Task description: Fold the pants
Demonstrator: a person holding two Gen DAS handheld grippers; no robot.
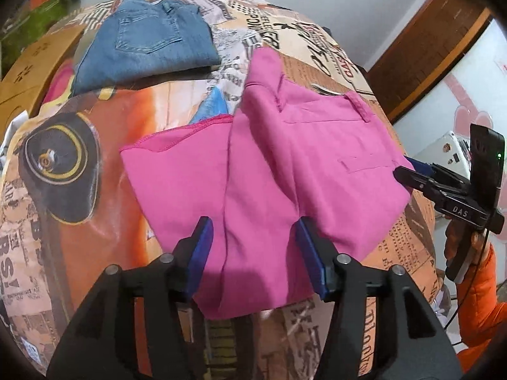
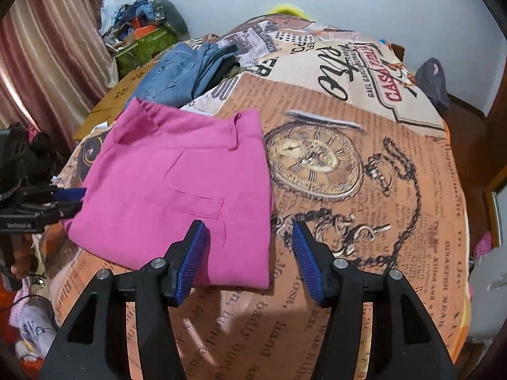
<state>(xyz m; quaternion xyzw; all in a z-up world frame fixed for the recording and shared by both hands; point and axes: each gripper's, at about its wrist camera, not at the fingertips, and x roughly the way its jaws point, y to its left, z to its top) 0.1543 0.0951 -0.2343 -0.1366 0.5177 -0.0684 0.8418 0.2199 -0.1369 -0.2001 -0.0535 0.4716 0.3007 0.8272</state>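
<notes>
**Pink pants lie folded on the printed spread, both grippers open over them**

The pink pants lie folded on a bed covered with a newspaper-print bedspread, waistband and belt loops turned toward the far wall, a welt pocket facing up. One hemmed leg end sticks out to the left from under the folded stack.

The left gripper hangs over the near edge of the pants with its blue pads spread wide, nothing between them but cloth lying flat beneath. The right gripper is likewise spread open, its left pad over the near right corner of the pants and its right pad over bare bedspread. In the left wrist view the right gripper's tips sit just beside the pants' right edge.

Beyond the pants, folded blue jeans rest on the spread, apart from the pink cloth. A cardboard box stands to the left of the bed, with a heap of clutter in the corner and a pink curtain beside it. A dark cloth item lies at the far right edge.
</notes>
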